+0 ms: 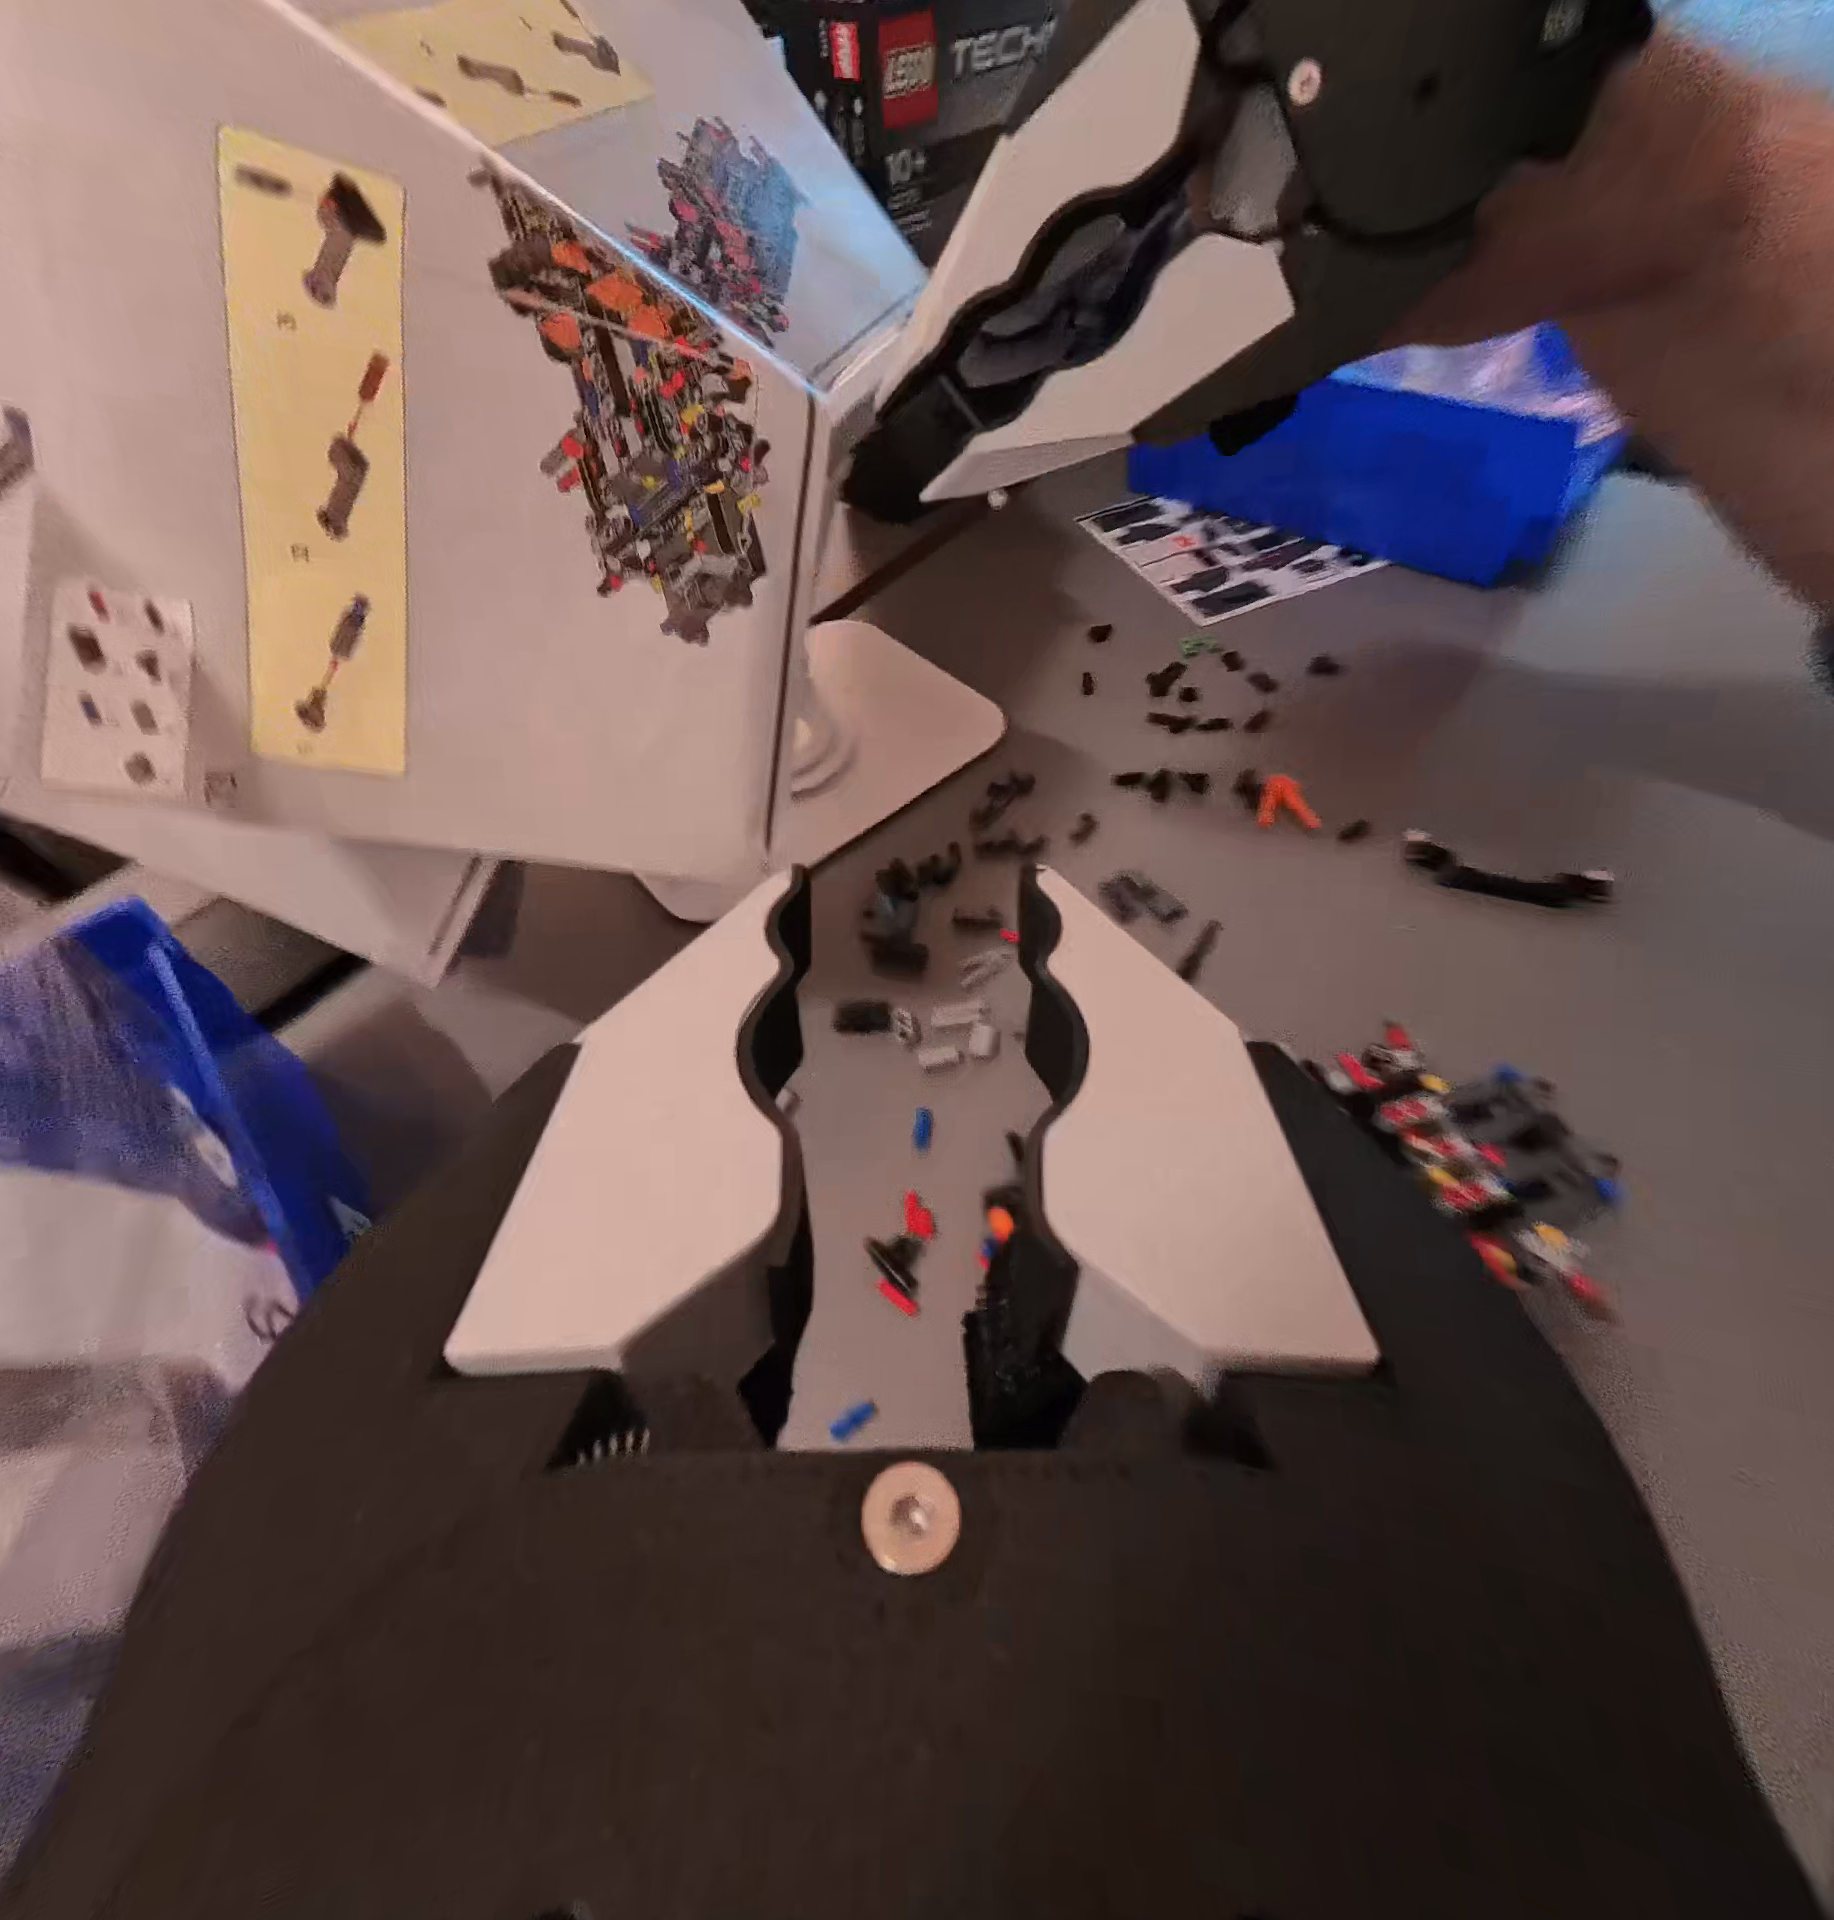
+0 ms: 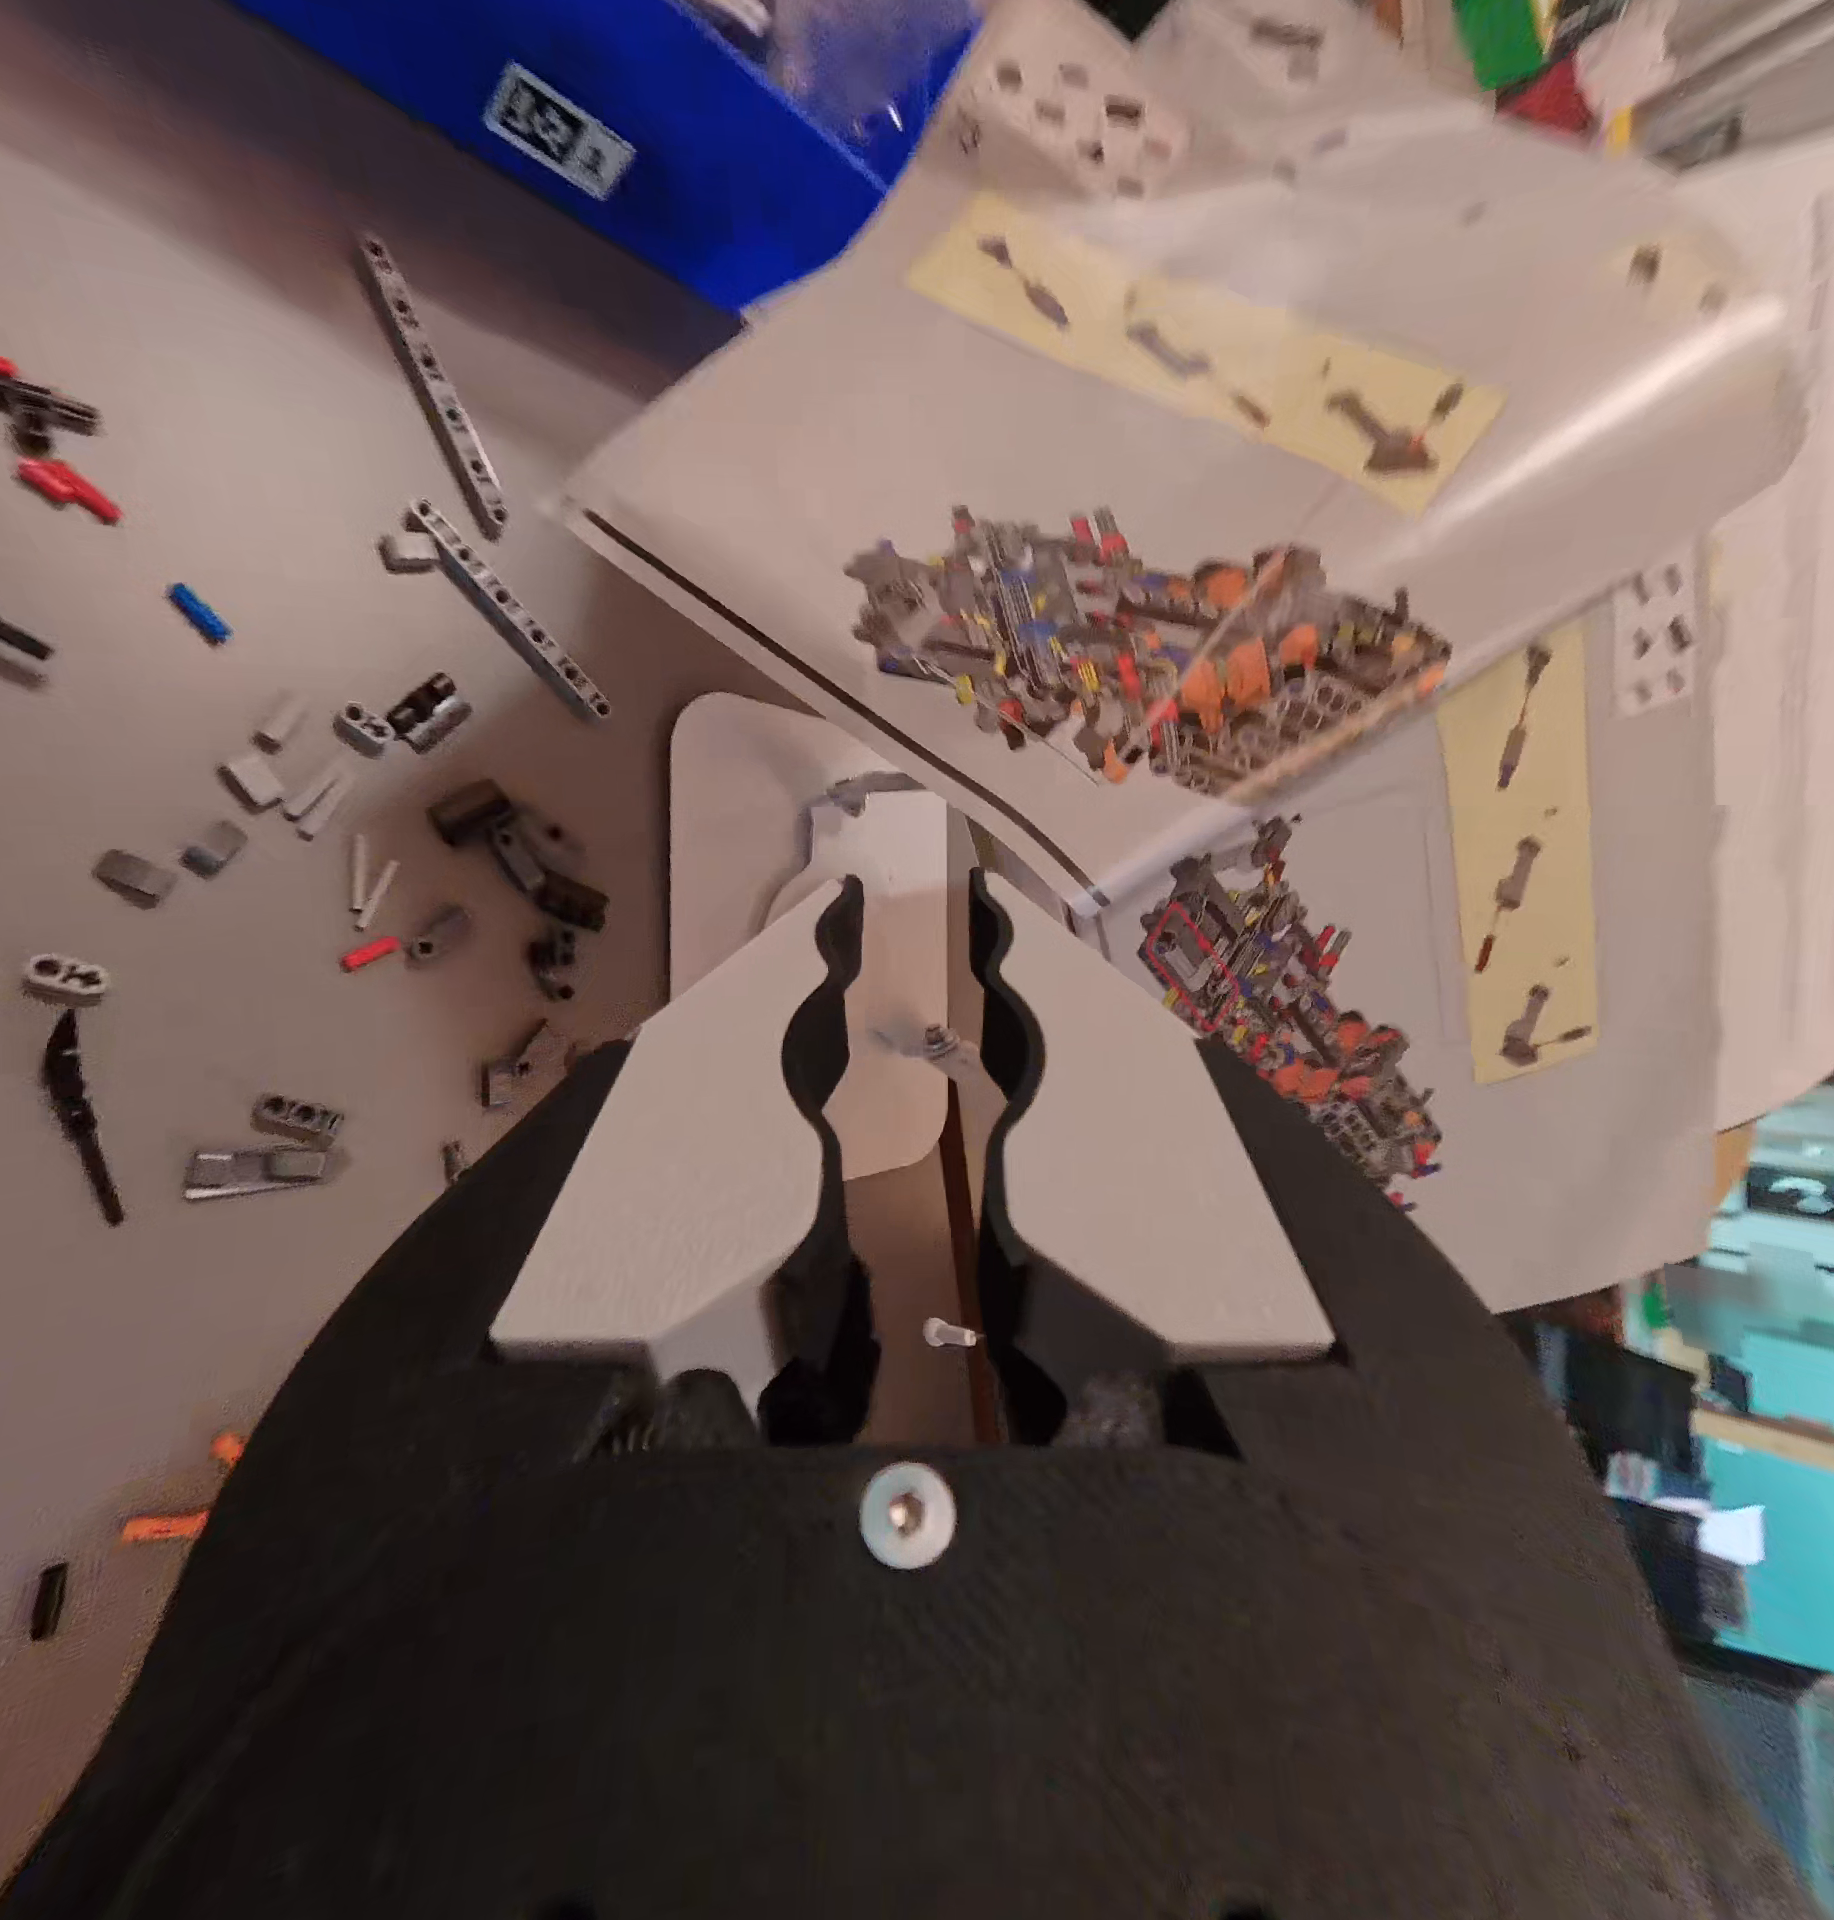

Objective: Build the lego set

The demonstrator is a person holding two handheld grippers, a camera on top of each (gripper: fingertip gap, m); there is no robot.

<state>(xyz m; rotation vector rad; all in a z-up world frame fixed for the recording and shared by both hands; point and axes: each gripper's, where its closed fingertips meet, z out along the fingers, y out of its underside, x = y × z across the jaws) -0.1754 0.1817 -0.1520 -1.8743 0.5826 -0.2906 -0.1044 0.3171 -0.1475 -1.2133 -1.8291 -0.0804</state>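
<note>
While hovering over the grey surface (image 1: 1578, 727), set moderately wide and empty: left tongs (image 1: 918, 883), aimed at a scatter of loose Lego parts. Directly ahead between the fingers, small grey pieces (image 1: 954, 1029), a blue pin (image 1: 923, 1127) nearer, black pins (image 1: 1183, 707) farther and to the right. Off to the near right, well apart from both tongs, a partly built multicoloured assembly (image 1: 1464, 1174). To the far left, propped on a white stand (image 1: 892, 707), the open instruction booklet (image 1: 477, 468). Right tongs (image 2: 908, 883) narrowed to a slim gap, gripping nothing visible, tips just beside the booklet's right edge and above the stand's base. Up and right of those tips, one page (image 2: 1100, 468) lifted and curled, blurred. Probably a page turn or a check of the next step, not a pick. Turns on this: page edge up and to the right of the right tongs, its free edge running roughly far to near, so reachable by the right hand alone; left hand nearer the parts. Left of the stand, long grey beams (image 2: 430, 384) lying far to near. Beyond, a blue bin (image 1: 1391, 468), a sticker sheet (image 1: 1225, 556) and the set's box (image 1: 923, 94).
</note>
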